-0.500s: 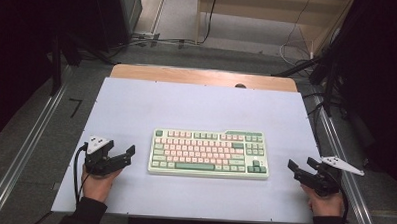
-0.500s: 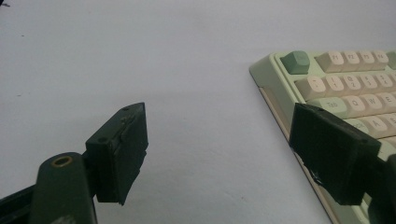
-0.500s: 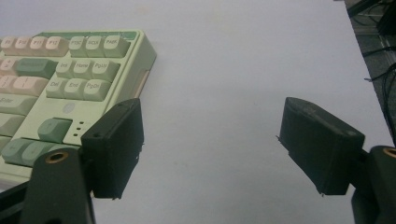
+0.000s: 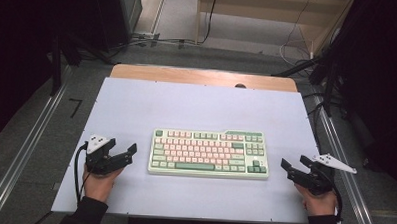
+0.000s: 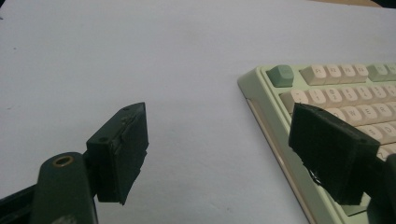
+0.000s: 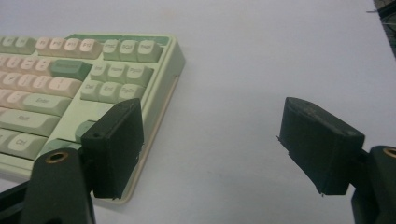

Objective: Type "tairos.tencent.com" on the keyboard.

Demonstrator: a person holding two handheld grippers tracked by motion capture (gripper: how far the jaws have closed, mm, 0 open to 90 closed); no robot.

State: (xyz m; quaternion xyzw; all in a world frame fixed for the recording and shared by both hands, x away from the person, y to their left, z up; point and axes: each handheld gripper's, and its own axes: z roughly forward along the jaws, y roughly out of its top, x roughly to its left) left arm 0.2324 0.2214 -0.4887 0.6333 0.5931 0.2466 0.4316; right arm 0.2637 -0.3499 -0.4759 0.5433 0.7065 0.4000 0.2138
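A pale green keyboard with pink, cream and green keys lies flat near the middle of the white table top. My left gripper rests on the table just left of the keyboard, jaws open and empty. In the left gripper view the keyboard's left end lies behind the right-hand jaw of the left gripper. My right gripper rests to the right of the keyboard, also open with nothing between its jaws. The right gripper view has the keyboard's right end behind the left-hand jaw of the right gripper.
A wooden strip runs along the table's far edge. Metal rails flank the table on both sides. Cables lie on the floor beyond it, near a wooden frame.
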